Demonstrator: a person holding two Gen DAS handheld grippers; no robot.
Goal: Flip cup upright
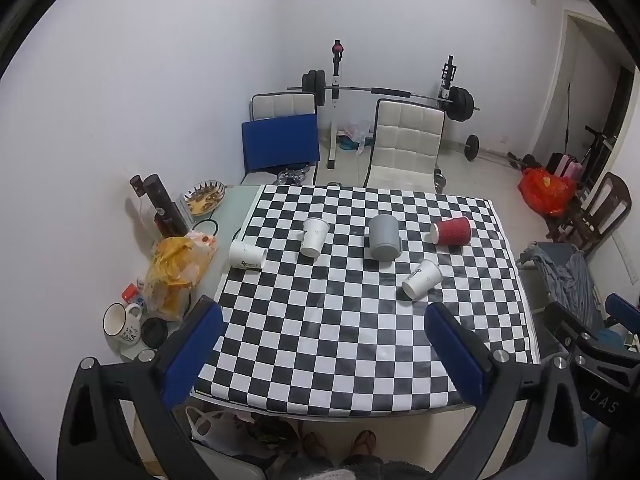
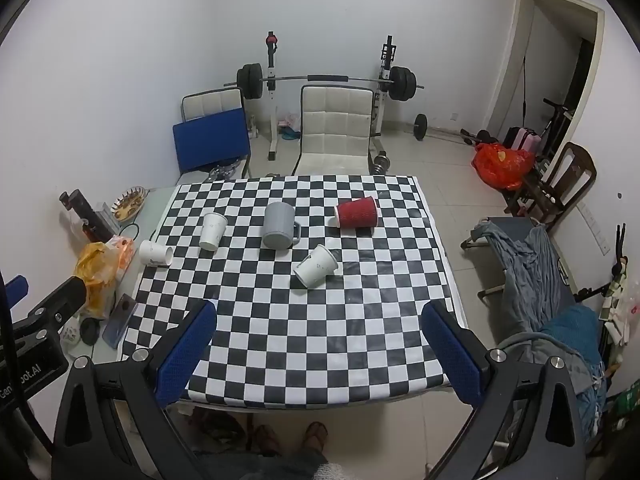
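Five cups on the checkered cloth [image 2: 304,320] — none held.
Three white paper cups [image 2: 316,270], one red cup [image 2: 357,212], one grey mug [image 2: 279,226] — toppled or inverted; left gripper [image 1: 324,344] and right gripper [image 2: 320,340] both spread wide, empty.

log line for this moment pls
left gripper open | right gripper open | red cup on side | grey mug inverted | none grasped

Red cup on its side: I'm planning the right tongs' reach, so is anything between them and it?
Mostly clear. The right tongs are open over the near table edge; the red cup lies far right. Only the tipped white cup lies near that line, slightly left.
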